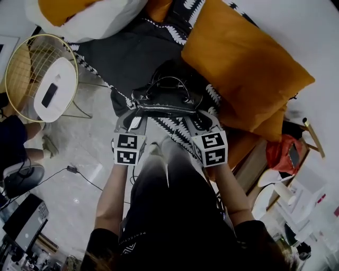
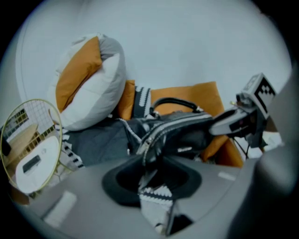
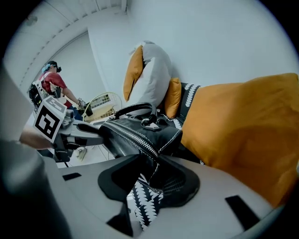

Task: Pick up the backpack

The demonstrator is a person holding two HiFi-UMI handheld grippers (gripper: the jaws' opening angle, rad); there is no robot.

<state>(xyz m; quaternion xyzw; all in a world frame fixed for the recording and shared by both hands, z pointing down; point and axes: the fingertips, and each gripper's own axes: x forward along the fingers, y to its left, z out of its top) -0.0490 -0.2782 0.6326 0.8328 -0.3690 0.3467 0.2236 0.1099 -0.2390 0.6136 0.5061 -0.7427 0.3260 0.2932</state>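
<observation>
A black leather backpack [image 1: 164, 98] with a top handle and a white-stitched zip lies at the front edge of a sofa on a black patterned throw. My left gripper [image 1: 135, 114] grips its left end, and the left gripper view shows the zip edge [image 2: 154, 140] pinched between the dark pads of my left gripper [image 2: 152, 168]. My right gripper [image 1: 204, 115] grips the right end. In the right gripper view the bag's corner [image 3: 154, 149] sits squeezed between the pads of my right gripper [image 3: 152, 175]. The bag's underside is hidden.
A big orange cushion [image 1: 243, 69] lies close to the right of the bag. A white-and-orange cushion [image 1: 90, 13] lies at the back left. A round wire side table [image 1: 39, 79] stands to the left on the floor. Cables and dark gear [image 1: 21, 180] lie lower left. A person [image 3: 51, 84] stands far off.
</observation>
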